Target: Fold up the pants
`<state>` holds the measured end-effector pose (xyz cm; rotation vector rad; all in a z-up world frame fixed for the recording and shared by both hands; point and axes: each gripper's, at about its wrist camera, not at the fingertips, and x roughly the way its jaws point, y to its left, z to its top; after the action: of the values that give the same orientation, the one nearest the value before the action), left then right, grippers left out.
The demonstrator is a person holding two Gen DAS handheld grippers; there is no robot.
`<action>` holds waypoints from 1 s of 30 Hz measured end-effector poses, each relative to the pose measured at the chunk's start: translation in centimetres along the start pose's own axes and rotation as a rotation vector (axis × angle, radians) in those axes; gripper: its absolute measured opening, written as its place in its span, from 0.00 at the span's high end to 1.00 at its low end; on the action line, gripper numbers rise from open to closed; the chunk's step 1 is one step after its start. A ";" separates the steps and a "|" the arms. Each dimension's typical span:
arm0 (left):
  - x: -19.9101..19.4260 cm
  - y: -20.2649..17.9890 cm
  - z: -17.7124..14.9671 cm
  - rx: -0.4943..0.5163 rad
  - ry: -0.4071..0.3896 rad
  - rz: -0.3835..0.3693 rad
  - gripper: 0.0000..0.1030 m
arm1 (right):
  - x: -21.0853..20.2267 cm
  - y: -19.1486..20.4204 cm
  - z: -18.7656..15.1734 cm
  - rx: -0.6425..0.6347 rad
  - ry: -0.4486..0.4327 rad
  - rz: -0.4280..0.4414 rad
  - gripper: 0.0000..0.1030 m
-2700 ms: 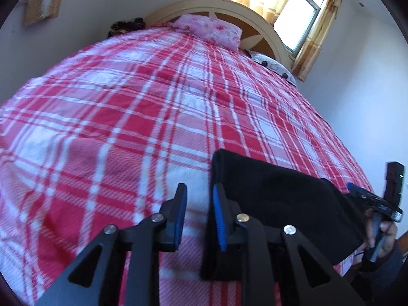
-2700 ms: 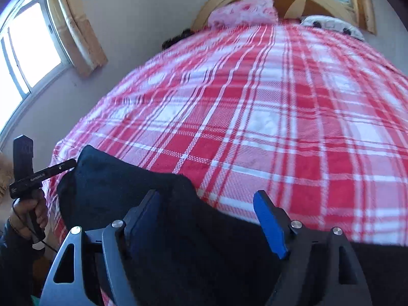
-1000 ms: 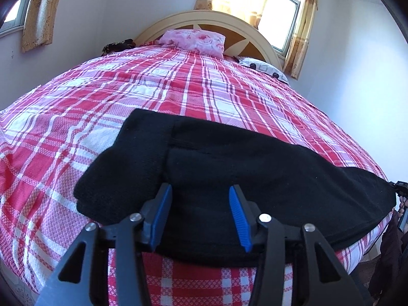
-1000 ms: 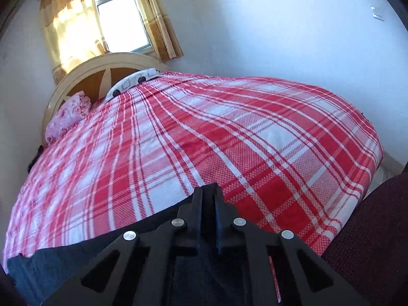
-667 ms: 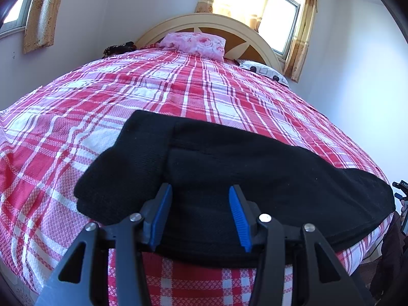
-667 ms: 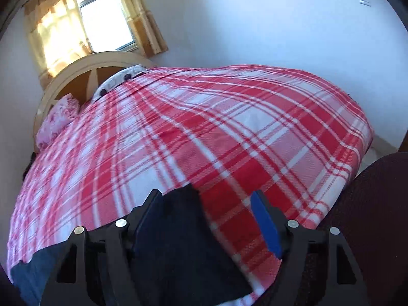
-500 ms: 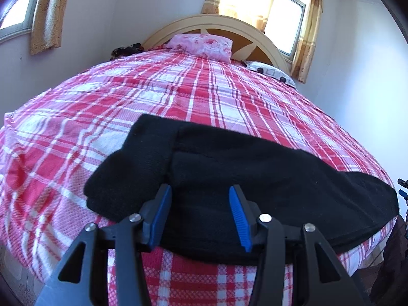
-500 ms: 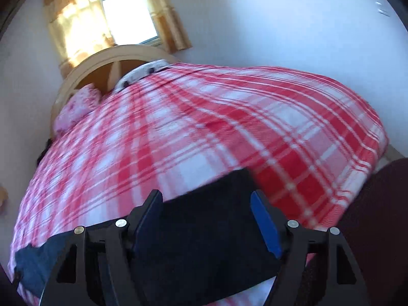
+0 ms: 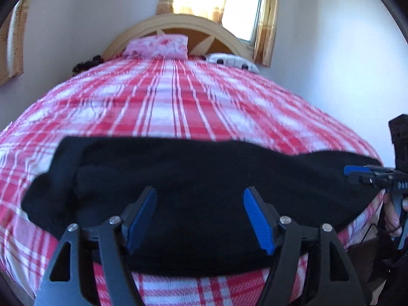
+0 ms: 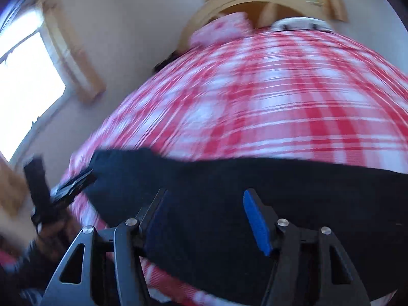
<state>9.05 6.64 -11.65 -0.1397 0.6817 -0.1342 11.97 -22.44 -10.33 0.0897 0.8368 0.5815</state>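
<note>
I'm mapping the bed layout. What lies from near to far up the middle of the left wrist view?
Left tongs → black pants → red plaid bedspread → pink floral pillow → arched wooden headboard → curtained window.

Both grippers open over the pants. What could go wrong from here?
1. The pants lie at the near bed edge; a tug might drag them off.
2. Left gripper and right gripper are open above thick folded cloth; a pinch may catch only the top layer.
</note>
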 end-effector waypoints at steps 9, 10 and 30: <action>-1.0 0.8 -1.5 -0.063 0.011 -0.033 0.28 | 3.3 7.1 -7.2 -0.204 0.153 -0.051 0.44; -1.2 0.7 -1.4 -0.072 0.004 -0.042 0.28 | 3.0 7.1 -7.8 -0.222 0.156 -0.061 0.44; 0.3 -2.4 -1.1 -0.028 -0.006 -0.097 0.23 | 2.9 4.3 1.2 -0.004 0.061 0.203 0.45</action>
<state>8.40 4.14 -12.24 -0.2004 0.6708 -0.2170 12.44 -17.10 -10.19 0.1553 0.8918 0.7793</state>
